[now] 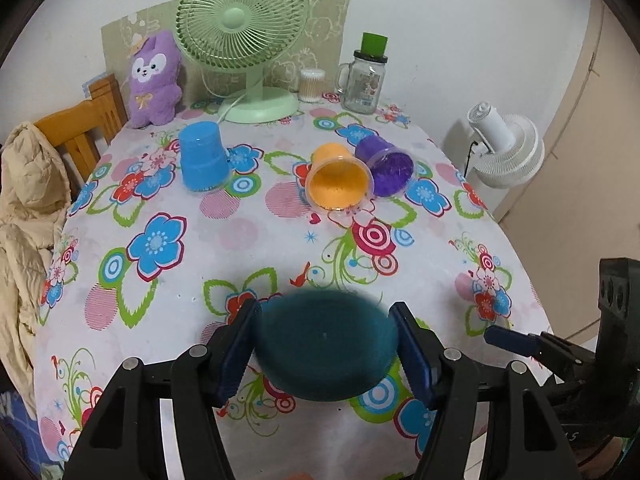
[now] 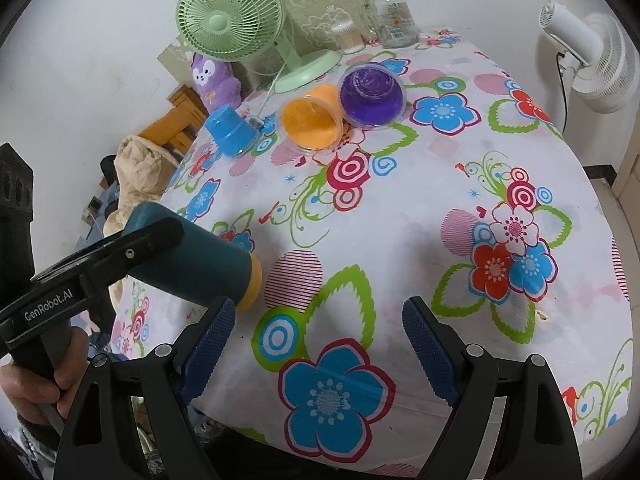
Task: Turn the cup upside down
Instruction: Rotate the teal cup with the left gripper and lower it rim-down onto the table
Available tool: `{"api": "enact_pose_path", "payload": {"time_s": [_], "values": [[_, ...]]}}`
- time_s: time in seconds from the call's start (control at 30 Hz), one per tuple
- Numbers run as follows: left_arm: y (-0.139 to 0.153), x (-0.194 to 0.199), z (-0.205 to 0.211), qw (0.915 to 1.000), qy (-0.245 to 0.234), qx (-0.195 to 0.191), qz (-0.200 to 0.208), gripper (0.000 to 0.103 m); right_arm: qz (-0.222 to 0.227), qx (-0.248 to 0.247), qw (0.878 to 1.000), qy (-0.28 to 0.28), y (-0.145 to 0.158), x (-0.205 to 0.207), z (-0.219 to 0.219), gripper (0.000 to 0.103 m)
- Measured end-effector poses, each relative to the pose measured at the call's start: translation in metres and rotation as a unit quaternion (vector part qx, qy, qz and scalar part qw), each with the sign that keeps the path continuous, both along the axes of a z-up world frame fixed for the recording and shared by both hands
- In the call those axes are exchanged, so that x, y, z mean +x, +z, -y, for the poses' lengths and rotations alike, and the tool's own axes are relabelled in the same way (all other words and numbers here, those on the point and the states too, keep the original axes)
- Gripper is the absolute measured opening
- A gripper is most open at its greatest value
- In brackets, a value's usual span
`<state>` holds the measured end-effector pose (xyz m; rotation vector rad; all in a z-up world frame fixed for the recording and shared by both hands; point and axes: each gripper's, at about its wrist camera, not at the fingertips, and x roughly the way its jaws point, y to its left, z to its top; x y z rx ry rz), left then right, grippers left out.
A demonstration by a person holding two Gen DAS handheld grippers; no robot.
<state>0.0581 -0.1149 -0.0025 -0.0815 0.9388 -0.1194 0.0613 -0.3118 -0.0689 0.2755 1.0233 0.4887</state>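
Observation:
My left gripper (image 1: 325,346) is shut on a dark teal cup (image 1: 326,346) and holds it above the near part of the floral tablecloth (image 1: 248,236). In the right wrist view the teal cup (image 2: 200,264) lies tilted on its side in that gripper, with a yellow-orange end pointing right. My right gripper (image 2: 316,340) is open and empty just right of the cup. A blue cup (image 1: 202,156) stands upside down at mid-left. An orange cup (image 1: 338,178) and a purple cup (image 1: 386,168) lie on their sides, mouths toward me.
A green fan (image 1: 244,36), a purple plush toy (image 1: 154,80), a cotton swab jar (image 1: 312,85) and a glass mug jar (image 1: 362,76) stand along the back. A wooden chair (image 1: 80,128) with a beige jacket is left of the table. A white fan (image 1: 508,148) stands at right.

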Motion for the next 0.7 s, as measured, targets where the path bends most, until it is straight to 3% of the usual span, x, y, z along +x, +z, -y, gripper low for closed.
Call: {"api": "enact_pose_path", "payload": {"time_s": [0.13,0.5,0.7], "values": [[0.007,-0.003,0.002,0.9999,-0.004,-0.003,0.015,0.078,-0.001,-0.001,1.0,0.0,-0.002,0.0,0.001,0.088],[0.01,-0.003,0.001,0.9998,-0.004,-0.01,0.016,0.08,0.0,-0.011,1.0,0.013,-0.003,-0.001,-0.007,0.088],[0.013,-0.008,-0.002,0.9995,-0.002,-0.018,0.028,0.089,0.008,-0.018,1.0,0.001,0.003,-0.001,-0.005,0.088]]}}
